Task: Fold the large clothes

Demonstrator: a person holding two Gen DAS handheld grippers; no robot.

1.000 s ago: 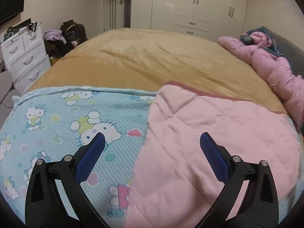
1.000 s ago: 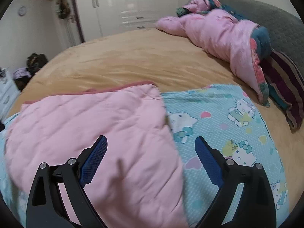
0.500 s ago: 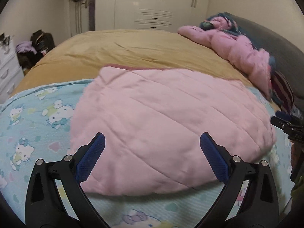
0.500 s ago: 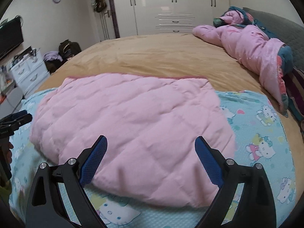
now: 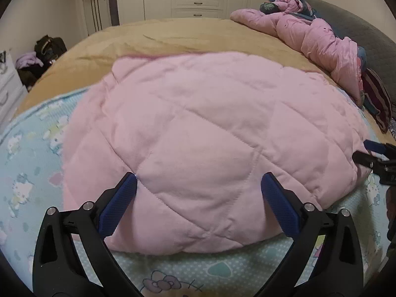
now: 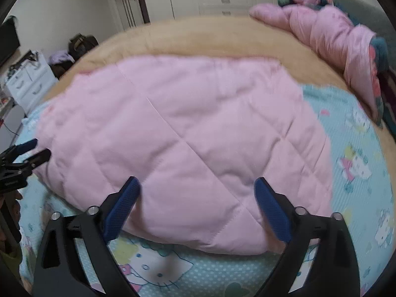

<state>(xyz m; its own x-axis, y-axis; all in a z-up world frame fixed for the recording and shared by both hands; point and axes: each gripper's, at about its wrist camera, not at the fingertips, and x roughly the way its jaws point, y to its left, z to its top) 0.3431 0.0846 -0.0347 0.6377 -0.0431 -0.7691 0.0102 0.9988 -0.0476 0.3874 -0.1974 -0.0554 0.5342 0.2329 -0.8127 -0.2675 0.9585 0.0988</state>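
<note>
Quilt (image 5: 210,143) lay folded pink-side-up on the bed (image 5: 173,34), near edge by me | left jaws (image 5: 198,190) spread, empty, over near-left part | right jaws (image 6: 196,193) opening, nothing pinched, near-right | both probably poised for the next fold

Legible text, labels, brands, numbers: none. The blue quilt (image 5: 37,163) carries only cartoon cat motifs, hearts and dots, without readable lettering.
</note>
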